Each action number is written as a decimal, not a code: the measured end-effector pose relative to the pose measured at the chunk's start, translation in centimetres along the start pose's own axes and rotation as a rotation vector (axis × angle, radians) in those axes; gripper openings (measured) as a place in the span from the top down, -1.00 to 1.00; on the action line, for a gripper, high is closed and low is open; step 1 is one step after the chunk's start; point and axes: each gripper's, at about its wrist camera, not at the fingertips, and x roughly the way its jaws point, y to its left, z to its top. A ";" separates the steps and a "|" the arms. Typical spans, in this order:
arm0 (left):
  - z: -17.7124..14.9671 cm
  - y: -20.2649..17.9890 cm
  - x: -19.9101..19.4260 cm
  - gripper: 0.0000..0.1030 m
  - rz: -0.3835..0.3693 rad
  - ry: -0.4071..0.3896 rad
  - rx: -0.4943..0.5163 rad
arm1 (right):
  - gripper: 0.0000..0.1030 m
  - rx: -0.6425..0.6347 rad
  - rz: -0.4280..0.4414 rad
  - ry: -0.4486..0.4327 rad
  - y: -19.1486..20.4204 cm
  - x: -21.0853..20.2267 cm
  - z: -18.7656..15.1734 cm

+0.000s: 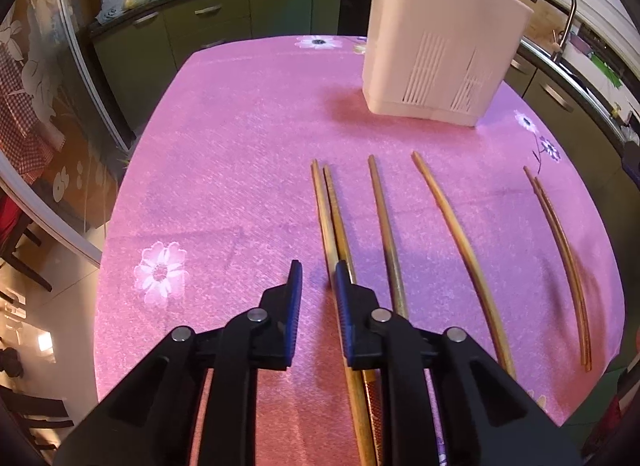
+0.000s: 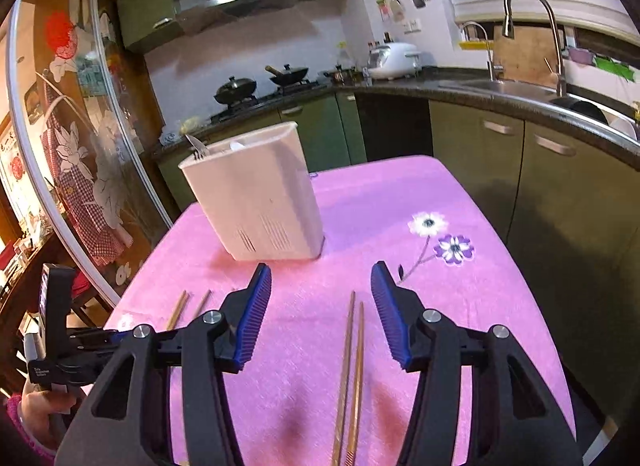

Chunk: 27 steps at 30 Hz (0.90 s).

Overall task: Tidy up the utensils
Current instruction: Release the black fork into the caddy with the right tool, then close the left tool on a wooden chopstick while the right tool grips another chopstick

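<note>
Several wooden chopsticks lie lengthwise on the pink tablecloth [image 1: 240, 137]. In the left wrist view a touching pair [image 1: 330, 217] lies just right of my left gripper [image 1: 318, 272], which is open and empty; its right finger overlaps the pair. Two single chopsticks [image 1: 386, 225] [image 1: 456, 234] and another pair [image 1: 560, 250] lie further right. A white slotted utensil holder [image 1: 436, 53] stands at the far side. My right gripper [image 2: 320, 274] is wide open and empty above the rightmost pair [image 2: 352, 366]. The holder [image 2: 260, 201] holds a fork [image 2: 198, 147].
The table edge drops off at the left [image 1: 116, 225] and right [image 2: 532, 266]. Green kitchen cabinets, a stove with pans [image 2: 236, 87] and a sink with a faucet [image 2: 532, 25] surround the table. The left gripper's body [image 2: 60, 346] shows at lower left in the right wrist view.
</note>
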 end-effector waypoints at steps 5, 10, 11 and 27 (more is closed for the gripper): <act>0.3 0.0 0.2 0.68 -0.003 0.003 -0.001 | -0.01 0.013 -0.011 0.020 -0.5 0.2 0.0; 0.2 -0.3 0.2 0.68 -0.011 0.011 0.001 | -0.02 0.016 -0.007 0.021 -0.4 0.3 0.3; 0.2 -0.3 0.2 0.68 -0.006 0.009 0.001 | -0.02 0.014 -0.005 0.020 -0.3 0.3 0.2; 0.1 -0.6 0.7 0.67 0.001 0.025 0.018 | -0.04 -0.242 0.051 0.305 9.8 8.4 -2.6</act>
